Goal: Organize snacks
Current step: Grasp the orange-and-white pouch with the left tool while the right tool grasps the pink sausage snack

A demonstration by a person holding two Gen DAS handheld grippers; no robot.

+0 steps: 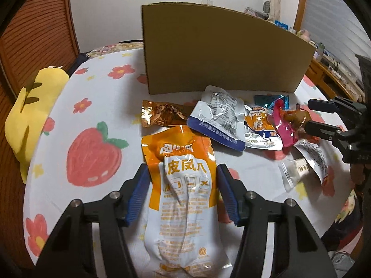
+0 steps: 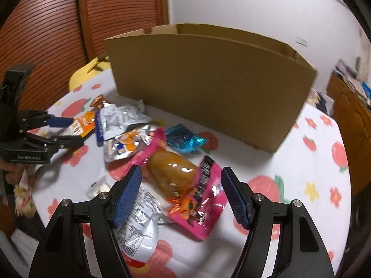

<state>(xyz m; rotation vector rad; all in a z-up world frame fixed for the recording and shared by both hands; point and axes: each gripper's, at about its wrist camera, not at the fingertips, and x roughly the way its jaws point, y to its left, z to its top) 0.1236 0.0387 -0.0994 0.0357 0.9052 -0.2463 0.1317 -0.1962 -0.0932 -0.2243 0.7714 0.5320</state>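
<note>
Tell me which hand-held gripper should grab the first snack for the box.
Left, probably. The left hand-held gripper is open and already straddles the orange chicken-feet pouch. The right hand-held gripper is open over the pink pouch, which lies skewed atop another packet. Both face the cardboard box.

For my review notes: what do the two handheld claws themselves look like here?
Both match: the left claw and right claw have black angular linkage arms, silver round pivot bolts and blue ribbed finger pads. The left one's body bears white "GenRobot.AI" lettering. No cables are visible.
</note>
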